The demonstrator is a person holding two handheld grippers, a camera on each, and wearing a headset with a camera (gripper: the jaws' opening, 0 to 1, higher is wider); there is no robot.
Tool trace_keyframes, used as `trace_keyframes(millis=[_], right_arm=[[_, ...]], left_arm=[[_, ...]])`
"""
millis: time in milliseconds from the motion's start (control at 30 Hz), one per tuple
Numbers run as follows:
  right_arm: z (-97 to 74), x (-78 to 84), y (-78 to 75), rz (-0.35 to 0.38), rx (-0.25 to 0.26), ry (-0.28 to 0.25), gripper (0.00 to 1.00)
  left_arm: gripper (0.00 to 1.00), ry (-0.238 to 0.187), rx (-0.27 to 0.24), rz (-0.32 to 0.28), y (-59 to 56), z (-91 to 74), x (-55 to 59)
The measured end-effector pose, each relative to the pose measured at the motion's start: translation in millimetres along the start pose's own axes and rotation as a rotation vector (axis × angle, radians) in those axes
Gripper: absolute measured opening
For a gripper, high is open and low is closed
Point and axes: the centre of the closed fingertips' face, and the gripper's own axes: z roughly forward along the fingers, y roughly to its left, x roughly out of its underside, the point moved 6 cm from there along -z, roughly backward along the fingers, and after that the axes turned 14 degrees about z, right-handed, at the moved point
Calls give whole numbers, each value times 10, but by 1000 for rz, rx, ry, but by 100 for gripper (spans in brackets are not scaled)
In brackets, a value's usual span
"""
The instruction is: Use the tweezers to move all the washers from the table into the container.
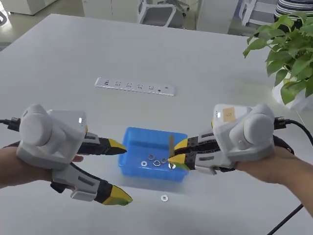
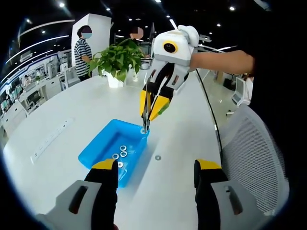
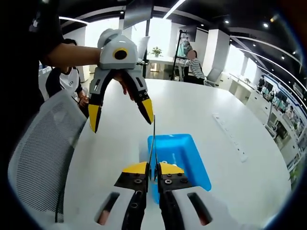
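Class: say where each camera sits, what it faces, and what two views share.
Head view: on the person's head, looking down at the blue plastic container; left gripper and right gripper show.
Left gripper view: on the left gripper, facing the container; its open jaws show.
Right gripper view: on the right gripper, facing the container; its jaws pinch thin tweezers.
Shared: all three see the container.

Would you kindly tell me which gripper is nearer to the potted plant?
Right. The right gripper, shut on the tweezers, is at the right edge of the blue container, the side toward the potted plant; the left gripper, open, is off the opposite edge, farther away.
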Motion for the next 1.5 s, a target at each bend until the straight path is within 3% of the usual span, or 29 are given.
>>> trace_keyframes(millis=[733,1233,1500], right_arm=[[310,202,-374,11,-9,-14,7],[596,365,-432,13,-46,10,7],[626,401,-437,14,-57,19,8]], left_arm=[[71,-13,-41,-44,90,-132,70],[71,-15,-55,-58,122,-152,90],[65,-17,-52,-51,184,-91,72]])
